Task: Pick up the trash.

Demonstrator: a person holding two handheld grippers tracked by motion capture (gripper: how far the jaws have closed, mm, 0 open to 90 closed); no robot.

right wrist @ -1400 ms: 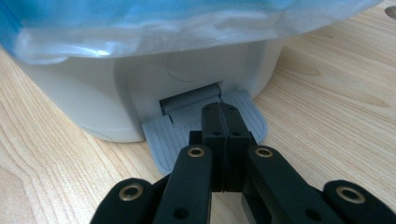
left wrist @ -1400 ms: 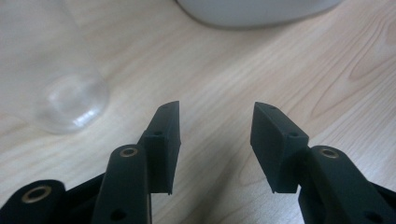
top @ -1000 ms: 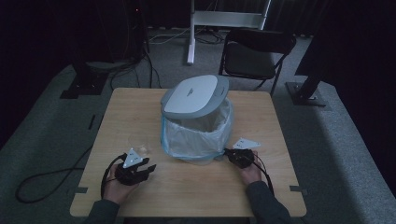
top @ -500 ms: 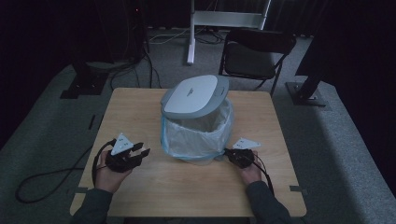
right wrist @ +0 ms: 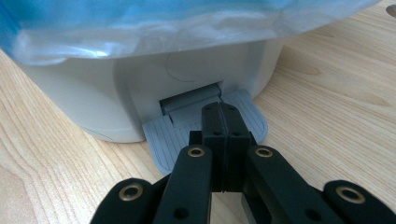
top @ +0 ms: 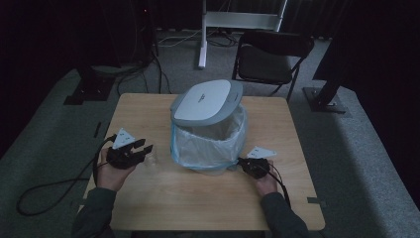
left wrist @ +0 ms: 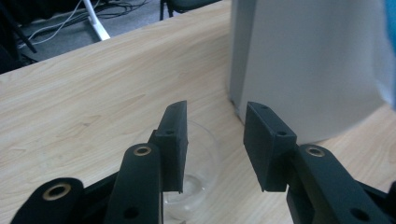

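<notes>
A grey pedal bin [top: 208, 141] lined with a blue bag [right wrist: 140, 23] stands mid-table, its lid [top: 205, 101] raised. My right gripper [top: 242, 162] is shut, and its tips [right wrist: 219, 108] rest on the bin's ribbed pedal [right wrist: 161, 140]. My left gripper [top: 143, 148] hovers left of the bin with its jaws apart. In the left gripper view a small clear cup [left wrist: 198, 177] sits on the table just beneath and behind the left jaw. No pad presses on it, and the gap between the jaws [left wrist: 215, 119] holds nothing. The cup [top: 153, 159] stands by the fingertips.
The wooden table [top: 163, 198] ends close to the person's forearms. A black folding chair [top: 270, 62] and stand legs are on the carpet behind the table. A cable [top: 44, 193] trails off the left edge from the left gripper.
The left gripper has risen and moved left and away from the front edge, now pointing toward the bin. The right gripper has stayed on the pedal, and the lid has stayed up.
</notes>
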